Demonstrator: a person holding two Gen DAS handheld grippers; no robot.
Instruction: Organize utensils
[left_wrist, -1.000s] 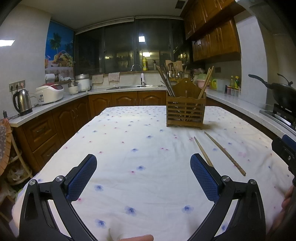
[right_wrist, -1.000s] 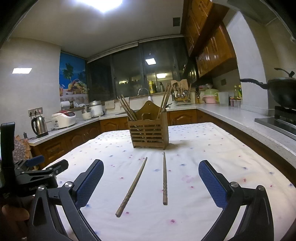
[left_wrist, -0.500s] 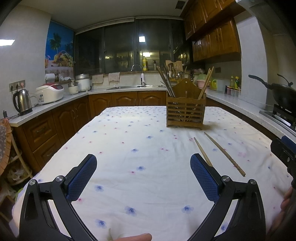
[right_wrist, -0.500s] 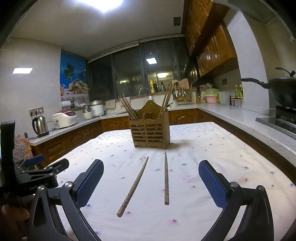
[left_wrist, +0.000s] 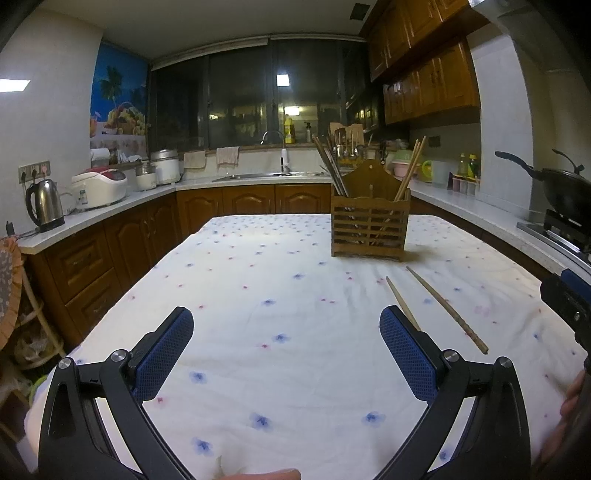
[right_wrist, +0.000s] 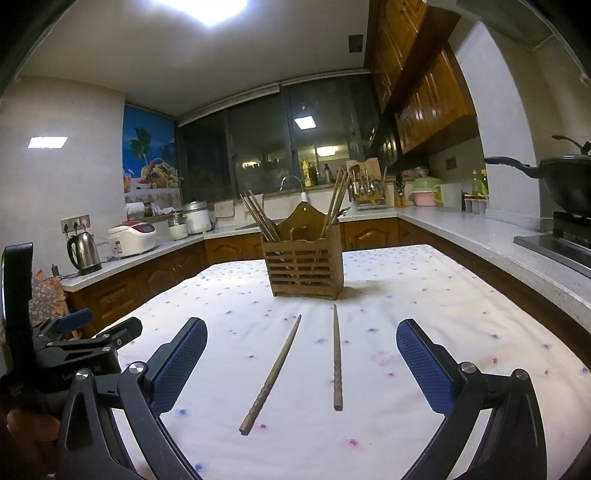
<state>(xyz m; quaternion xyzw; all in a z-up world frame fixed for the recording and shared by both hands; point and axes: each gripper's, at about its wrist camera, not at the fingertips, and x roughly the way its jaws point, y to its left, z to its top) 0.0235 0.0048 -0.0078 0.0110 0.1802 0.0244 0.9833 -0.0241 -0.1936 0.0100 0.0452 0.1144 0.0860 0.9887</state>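
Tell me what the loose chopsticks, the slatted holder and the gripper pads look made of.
Chopsticks: apparently wood or bamboo, matte brown, with carved handle ends. Chopstick holder: stained wood, with visible slats and a slight sheen. Right gripper pads: likely blue rubber or plastic, with a fine grid texture.

We hold our left gripper (left_wrist: 286, 350) and right gripper (right_wrist: 301, 363) level, jaws spread wide and empty, side by side facing the wooden holder (right_wrist: 304, 266).

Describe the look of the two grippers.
Both match: the left gripper and right gripper have black angular frames with silver pivot bolts and two fingers faced with blue cross-hatched pads. No cables or sleeves show.
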